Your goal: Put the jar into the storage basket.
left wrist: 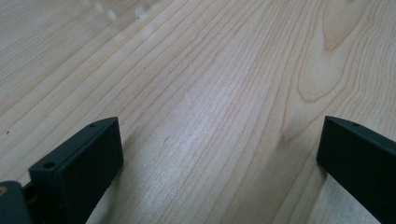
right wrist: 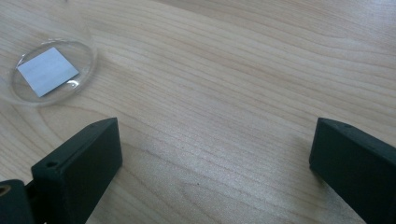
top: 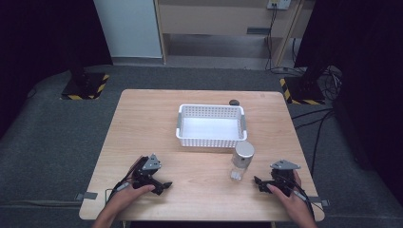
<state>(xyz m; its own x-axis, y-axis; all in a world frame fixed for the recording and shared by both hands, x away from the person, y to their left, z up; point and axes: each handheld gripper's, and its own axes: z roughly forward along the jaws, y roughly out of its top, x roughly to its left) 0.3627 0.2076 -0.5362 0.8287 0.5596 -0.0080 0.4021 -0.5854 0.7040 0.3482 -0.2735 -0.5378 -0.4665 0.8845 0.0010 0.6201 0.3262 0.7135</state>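
Observation:
A clear jar (top: 242,162) with a silver lid stands upright on the wooden table (top: 142,123), just in front of a white perforated basket (top: 211,125) that looks empty. My left gripper (top: 163,186) rests near the table's front left, jaws open, with bare wood between them (left wrist: 219,140). My right gripper (top: 259,184) rests at the front right, open as well, a short way right of the jar. In the right gripper view the jar's clear base (right wrist: 46,72) with a white square label lies at the upper left, apart from the jaws.
A small dark object (top: 234,101) lies on the table behind the basket. Beyond the table stand a white panel (top: 128,28), a wooden shelf unit (top: 223,23), two stands with yellow-black bases (top: 85,85), and cables (top: 313,118) on the grey floor.

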